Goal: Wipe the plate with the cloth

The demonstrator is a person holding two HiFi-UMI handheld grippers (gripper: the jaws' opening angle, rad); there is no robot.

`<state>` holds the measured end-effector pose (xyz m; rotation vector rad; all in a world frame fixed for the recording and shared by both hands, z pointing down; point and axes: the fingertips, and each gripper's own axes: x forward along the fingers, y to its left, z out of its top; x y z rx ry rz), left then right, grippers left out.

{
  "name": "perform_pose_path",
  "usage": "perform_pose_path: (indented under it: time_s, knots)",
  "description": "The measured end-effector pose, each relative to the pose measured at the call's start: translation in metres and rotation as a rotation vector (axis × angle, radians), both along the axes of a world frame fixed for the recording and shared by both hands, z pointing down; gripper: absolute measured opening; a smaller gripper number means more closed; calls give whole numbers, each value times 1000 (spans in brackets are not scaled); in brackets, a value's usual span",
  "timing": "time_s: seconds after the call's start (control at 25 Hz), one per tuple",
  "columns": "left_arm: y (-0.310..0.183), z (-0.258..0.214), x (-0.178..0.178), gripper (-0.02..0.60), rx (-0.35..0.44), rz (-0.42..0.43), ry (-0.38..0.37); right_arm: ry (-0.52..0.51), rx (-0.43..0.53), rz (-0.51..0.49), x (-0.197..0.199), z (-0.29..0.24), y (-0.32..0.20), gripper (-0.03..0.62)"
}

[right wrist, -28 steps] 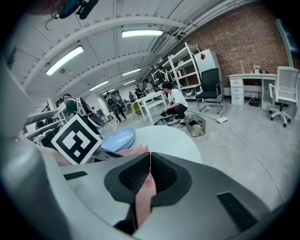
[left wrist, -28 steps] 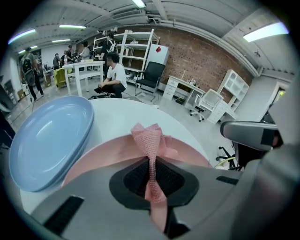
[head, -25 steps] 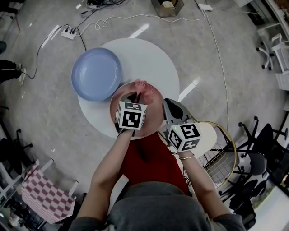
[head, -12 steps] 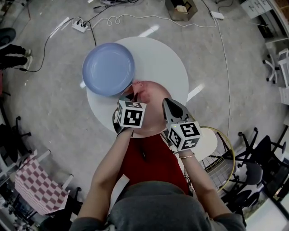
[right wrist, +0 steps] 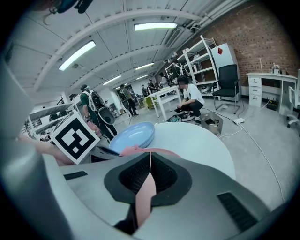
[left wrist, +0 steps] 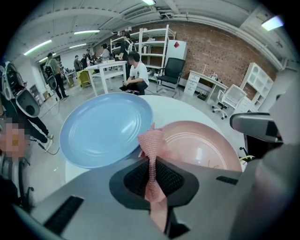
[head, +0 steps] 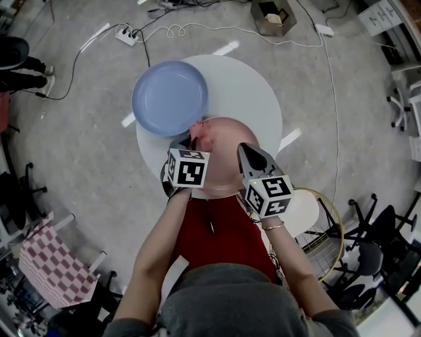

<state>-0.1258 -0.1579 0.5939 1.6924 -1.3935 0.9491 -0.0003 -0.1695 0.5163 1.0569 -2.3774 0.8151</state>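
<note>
A pink plate (head: 223, 161) is at the near edge of the round white table (head: 253, 92). My right gripper (head: 245, 153) is shut on its near right rim; in the right gripper view the pink plate's rim (right wrist: 135, 151) runs between the closed jaws of the right gripper (right wrist: 150, 161). My left gripper (head: 189, 146) is shut on a pink mesh cloth (head: 200, 135), which sits over the plate's far left part. In the left gripper view the cloth (left wrist: 151, 140) sticks up from the left gripper (left wrist: 151, 164), with the pink plate (left wrist: 206, 147) just right of it.
A blue plate (head: 170, 97) lies on the table's far left, close beside the pink one, and shows as a blue plate (left wrist: 103, 126) in the left gripper view. On the floor: a cardboard box (head: 273, 16), a power strip (head: 127, 34), cables, a wire-rimmed stool (head: 316, 217), office chairs.
The head view has drifted, so table and plates sit further right in the picture. Both grippers keep their holds; the cloth stays over the pink plate's far left part.
</note>
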Motion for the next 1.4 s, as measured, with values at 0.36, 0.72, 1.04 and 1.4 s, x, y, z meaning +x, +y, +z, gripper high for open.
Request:
perform_pose_path:
  time_s: [0.36,0.72,1.04,1.4]
  knots:
    - [17,-10,-16,34,34,-22,-20,8,17,20,2,-2,13,29]
    - [15,-37,5,34,117,31,46,36,48,89,21,-10,28,29]
    - [-2,-46,80,34,124,188,159,54,62,212,63,-18,31,29]
    - [-11,-25,151,34,51,326,205,57,46,313,108,-15,32,29]
